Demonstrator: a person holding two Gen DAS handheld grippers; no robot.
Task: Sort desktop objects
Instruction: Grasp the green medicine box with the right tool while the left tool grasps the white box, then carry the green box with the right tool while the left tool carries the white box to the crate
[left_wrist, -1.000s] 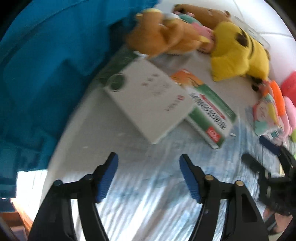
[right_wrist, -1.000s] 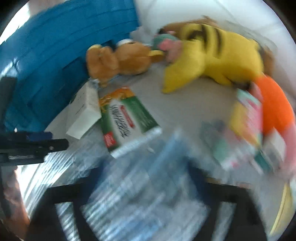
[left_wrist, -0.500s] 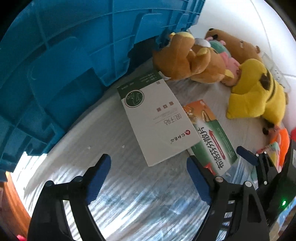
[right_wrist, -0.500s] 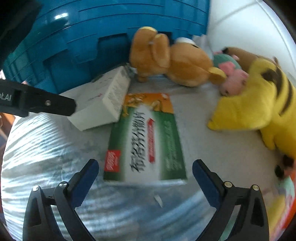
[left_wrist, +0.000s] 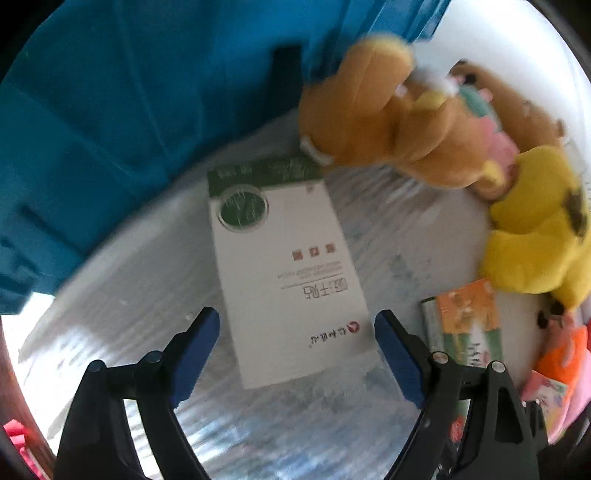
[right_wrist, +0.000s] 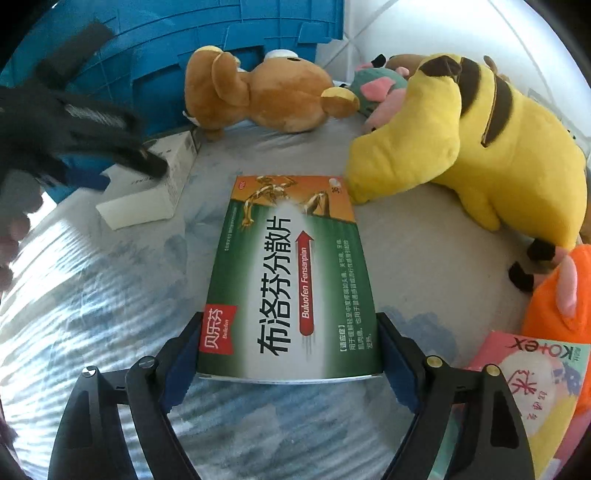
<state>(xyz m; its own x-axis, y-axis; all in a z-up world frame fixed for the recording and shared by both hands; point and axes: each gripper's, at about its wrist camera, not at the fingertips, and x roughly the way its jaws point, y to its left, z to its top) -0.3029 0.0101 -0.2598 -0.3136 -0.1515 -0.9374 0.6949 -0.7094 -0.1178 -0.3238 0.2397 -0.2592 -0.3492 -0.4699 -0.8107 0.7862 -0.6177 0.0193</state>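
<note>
1. Right gripper (right_wrist: 288, 354) now has its blue pads on both long sides of the green box (right_wrist: 291, 280), at the near end; half a second ago they stood wide of it. I read them as touching or nearly so, but the box lies flat on the table (right_wrist: 92, 295), so the grip is only just forming.
2. Left gripper (left_wrist: 297, 350) has come forward over the near end of the white box (left_wrist: 288, 277); its jaws stand apart, one on each side, not yet touching.
3. I judge both boxes are about to be lifted together, probably for the blue crate (right_wrist: 155, 48) behind.
4. Around: brown bear (right_wrist: 266, 92) lies against the crate, yellow plush (right_wrist: 480, 147) just beside the green box's far corner, orange toy (right_wrist: 557, 295) and pink pack (right_wrist: 532, 380) to the right.
5. The bear sits in the path to the crate, and the yellow plush may drag if the green box swings right.
</note>
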